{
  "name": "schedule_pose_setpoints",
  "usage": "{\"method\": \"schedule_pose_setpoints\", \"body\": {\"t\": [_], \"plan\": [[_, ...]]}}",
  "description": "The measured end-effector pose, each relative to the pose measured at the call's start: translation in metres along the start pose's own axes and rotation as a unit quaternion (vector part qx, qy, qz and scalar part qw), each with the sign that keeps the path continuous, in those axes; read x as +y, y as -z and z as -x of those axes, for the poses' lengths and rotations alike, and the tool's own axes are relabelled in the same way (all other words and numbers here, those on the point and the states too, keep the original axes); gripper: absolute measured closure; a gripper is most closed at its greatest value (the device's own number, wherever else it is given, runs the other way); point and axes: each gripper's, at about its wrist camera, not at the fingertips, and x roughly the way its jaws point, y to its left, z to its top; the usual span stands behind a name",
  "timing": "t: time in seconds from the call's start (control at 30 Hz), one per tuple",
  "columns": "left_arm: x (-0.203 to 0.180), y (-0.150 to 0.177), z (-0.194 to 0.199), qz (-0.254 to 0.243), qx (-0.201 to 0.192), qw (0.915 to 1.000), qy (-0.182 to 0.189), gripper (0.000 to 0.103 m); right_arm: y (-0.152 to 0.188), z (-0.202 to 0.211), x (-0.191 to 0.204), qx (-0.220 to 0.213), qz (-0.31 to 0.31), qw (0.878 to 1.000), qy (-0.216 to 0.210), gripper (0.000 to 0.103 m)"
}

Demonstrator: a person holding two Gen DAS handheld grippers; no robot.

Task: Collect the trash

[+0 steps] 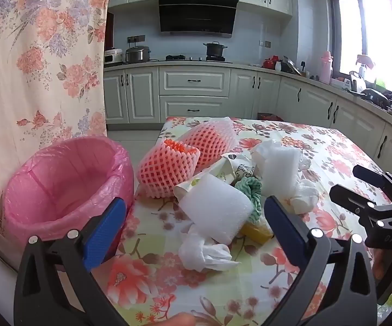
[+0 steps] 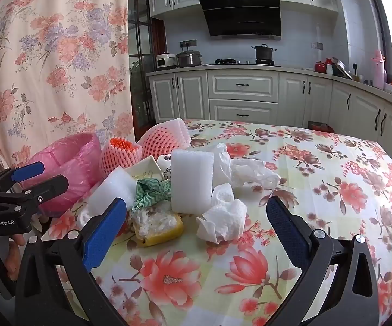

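Note:
A heap of trash lies on the floral tablecloth (image 1: 318, 146): two pink foam fruit nets (image 1: 168, 168), white foam blocks (image 1: 217, 209) (image 2: 191, 180), a green cloth (image 2: 152, 190), a yellow container (image 2: 159, 229) with white scraps, a paper cup (image 1: 223, 168) and crumpled tissues (image 1: 204, 252) (image 2: 223, 224). A bin with a pink liner (image 1: 60, 187) stands at the table's left edge. My left gripper (image 1: 194, 226) hovers open in front of the near foam block and tissue. My right gripper (image 2: 196, 224) is open too, facing the tissue and yellow container. Nothing is held.
Behind the table run white kitchen cabinets (image 1: 193, 81) with a stove, a pot (image 1: 213, 49) and a range hood. A floral curtain (image 1: 41, 54) hangs at the left beside the bin. The right half of the tablecloth (image 2: 331, 179) is bare. A red item (image 2: 322, 127) sits on the floor beyond.

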Motion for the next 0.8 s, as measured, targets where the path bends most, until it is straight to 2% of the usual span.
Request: {"method": "schedule_pose_setpoints", "body": {"t": [0.23,0.8], "plan": [[0.0088,-0.0014,0.0008,0.021,0.003,0.9997,0.007,0.005,0.0007,-0.0003,0.0000,-0.001,0.001,1.000,0.001,0.007],[0.0022,0.0011,-0.0015,0.007,0.003,1.0000,0.000,0.005,0.0015,-0.0001,0.0007,-0.001,0.002,1.000,0.001,0.007]]}}
